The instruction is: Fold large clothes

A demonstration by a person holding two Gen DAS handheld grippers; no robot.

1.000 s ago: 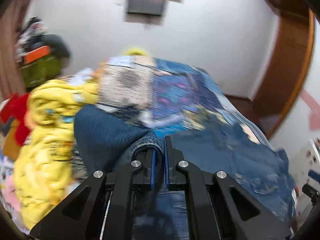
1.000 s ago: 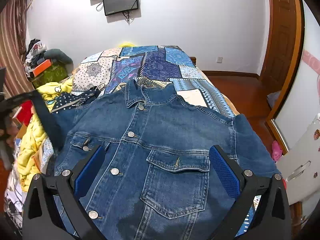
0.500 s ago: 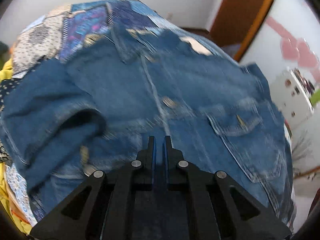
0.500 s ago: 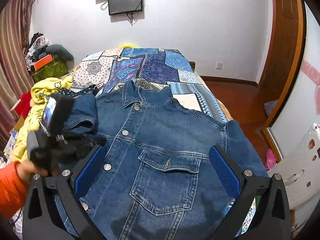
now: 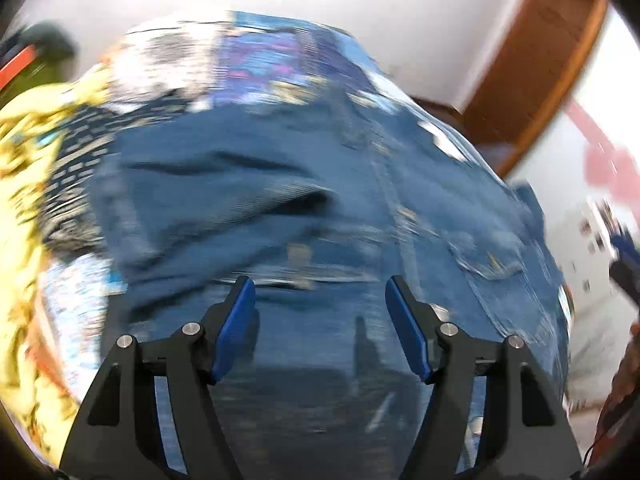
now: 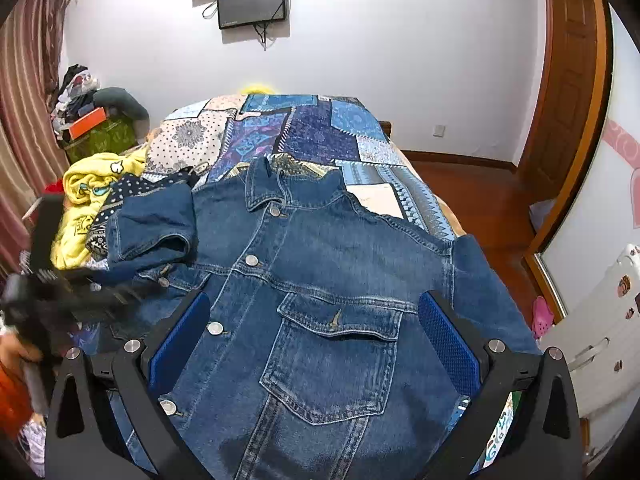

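Blue denim fills most of both views: a denim jacket (image 6: 320, 304) lies front-up and buttoned on the patchwork quilt (image 6: 304, 136) covering the bed, collar toward the far wall. One sleeve (image 6: 154, 228) on the jacket's left edge in the right wrist view is folded in across the chest, its cuff sitting just above a chest-pocket button, while the other sleeve hangs off the opposite edge of the bed. The right gripper (image 6: 314, 344) hovers over the lower front of the jacket with its blue-padded jaws spread wide and nothing between them, framing the flap pocket (image 6: 340, 320). The left gripper (image 5: 320, 304) is also parted with empty jaws (that view is badly motion-blurred, so fine detail is lost) and points at the jacket's lower half, with the folded sleeve (image 5: 224, 208) just beyond its fingertips. In the right wrist view the left gripper shows as a dark smear at the left edge. A heap of yellow clothes (image 6: 92, 184) sits beside the jacket near the curtain, and a wall-mounted screen (image 6: 252, 0) hangs above the bed.
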